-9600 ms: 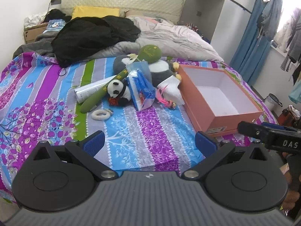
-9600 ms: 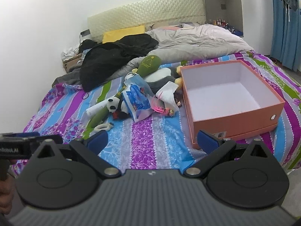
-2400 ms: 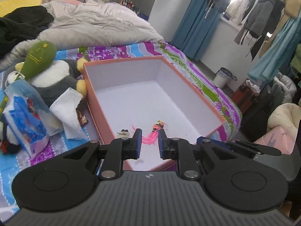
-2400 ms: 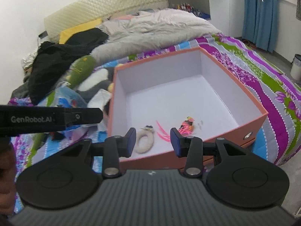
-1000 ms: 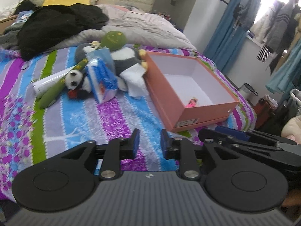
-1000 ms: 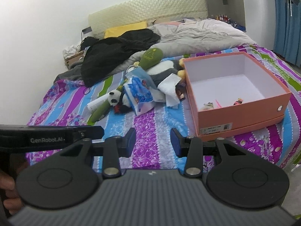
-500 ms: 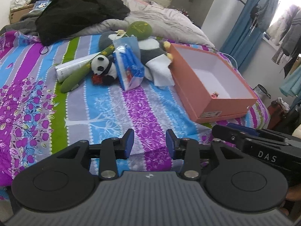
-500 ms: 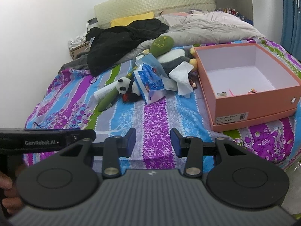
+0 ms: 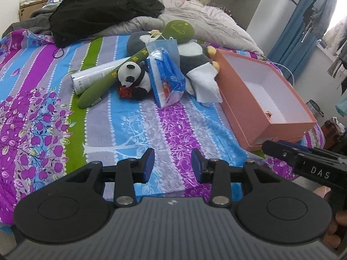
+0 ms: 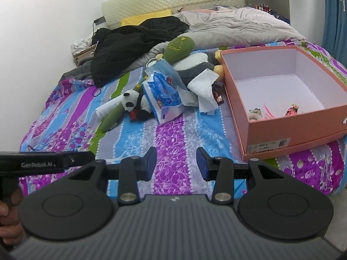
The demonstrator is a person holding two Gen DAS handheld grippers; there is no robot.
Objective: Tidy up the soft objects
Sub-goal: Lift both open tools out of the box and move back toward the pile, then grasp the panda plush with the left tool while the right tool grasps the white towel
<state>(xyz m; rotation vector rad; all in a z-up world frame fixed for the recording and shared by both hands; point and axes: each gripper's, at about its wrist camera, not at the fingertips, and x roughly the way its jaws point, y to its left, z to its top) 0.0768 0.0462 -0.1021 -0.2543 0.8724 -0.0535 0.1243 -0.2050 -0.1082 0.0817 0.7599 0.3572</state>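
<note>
On the striped bedspread [image 9: 134,127], a heap of soft objects is shown beside an orange box [image 10: 279,130], which lies open at the right. Within the heap, a small panda plush [image 9: 132,78] is seen lying against a long green plush [image 9: 104,82] and a white tube [image 9: 93,77]. Just to its right, a blue plastic bag [image 9: 167,73] is propped, with a white paper towel [image 9: 207,91] draped next to it and touching the box's near corner. Behind these, a large grey-and-white plush [image 10: 195,65] is partly covered by the bag, and a green rounded plush head [image 10: 180,46] rests upon it. Inside the box, a pink feathered toy [image 10: 291,110] and a small pale ring toy [image 10: 254,113] are seen on the white floor near the front wall. A black garment [image 10: 134,43] and a grey duvet [image 10: 234,26] are piled further back.

The left gripper [image 9: 173,165] is held over bare bedspread, well short of the heap; its jaws have just been opening, stand partly apart, and nothing is between them. The right gripper [image 10: 176,164] is likewise held partly open and empty over the bedspread, near the box's front corner. A person's fingers [image 10: 8,223] are glimpsed at the lower left edge of the right wrist view.
</note>
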